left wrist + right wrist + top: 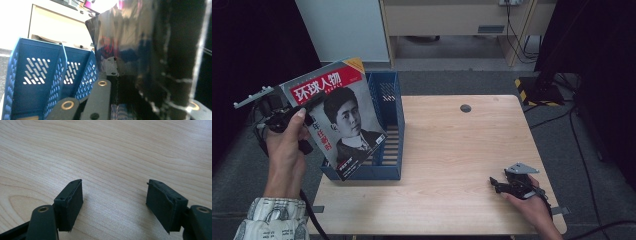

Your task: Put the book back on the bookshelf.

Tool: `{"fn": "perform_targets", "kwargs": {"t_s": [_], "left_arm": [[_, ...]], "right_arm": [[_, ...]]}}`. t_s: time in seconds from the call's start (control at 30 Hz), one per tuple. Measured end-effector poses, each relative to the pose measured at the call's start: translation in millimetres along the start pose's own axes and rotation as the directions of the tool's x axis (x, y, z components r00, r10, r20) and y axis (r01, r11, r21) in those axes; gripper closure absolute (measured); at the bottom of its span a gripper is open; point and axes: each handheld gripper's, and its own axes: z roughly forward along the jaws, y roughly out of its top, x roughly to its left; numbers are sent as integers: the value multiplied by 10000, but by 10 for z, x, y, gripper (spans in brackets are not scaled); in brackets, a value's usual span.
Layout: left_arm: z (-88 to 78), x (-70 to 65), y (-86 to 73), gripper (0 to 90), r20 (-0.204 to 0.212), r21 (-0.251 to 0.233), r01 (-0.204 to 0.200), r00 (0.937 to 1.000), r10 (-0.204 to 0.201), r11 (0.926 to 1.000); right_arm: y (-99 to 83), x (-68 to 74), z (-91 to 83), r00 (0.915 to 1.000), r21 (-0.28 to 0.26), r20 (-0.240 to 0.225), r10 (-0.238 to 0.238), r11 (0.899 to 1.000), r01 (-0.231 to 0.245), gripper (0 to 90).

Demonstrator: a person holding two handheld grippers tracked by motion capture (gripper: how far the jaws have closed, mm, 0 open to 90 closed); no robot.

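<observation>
A magazine [339, 117] with a red title band and a portrait on its cover is held up, tilted, at the table's left. My left gripper [312, 101] is shut on its upper left edge. Its lower corner hangs over the front of a blue slotted file rack [389, 95]. In the left gripper view the glossy back of the magazine [140, 50] stands between the jaws, with the blue rack [37, 75] and its dividers behind. My right gripper [498, 184] rests low at the table's front right, open, nothing between its pads [70, 202] over the bare wood [112, 150].
The wooden table [452, 150] has a dark cable hole [465, 108] near its far edge. A white cabinet [344, 27] and a wooden desk [452, 17] stand behind it. Cables [572, 120] run over the floor at the right.
</observation>
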Motion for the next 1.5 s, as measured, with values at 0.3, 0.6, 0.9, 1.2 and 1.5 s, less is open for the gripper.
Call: {"fn": "perform_targets", "kwargs": {"t_s": [0.3,0.6,0.9,1.2,1.5], "left_arm": [[-81,97,21,866,-239,-116,-7,9997,4,9999],[-156,152,23,866,-361,-103,-64,9993,61,9999],[-203,247,22,866,-507,-163,9,9987,-17,9999],[-295,316,18,866,-777,28,-206,9968,207,9998],[-391,424,69,866,-1075,-57,-160,9941,153,9999]], "right_arm": [[0,0,0,10000,-2,1,-1,10000,1,296],[0,0,0,10000,-1,1,2,10000,-2,296],[0,0,0,10000,-2,-1,-3,10000,3,297],[0,-3,-1,10000,-7,-35,-75,10000,75,303],[2,-1,1,10000,-7,-40,-37,10000,37,303]]}}
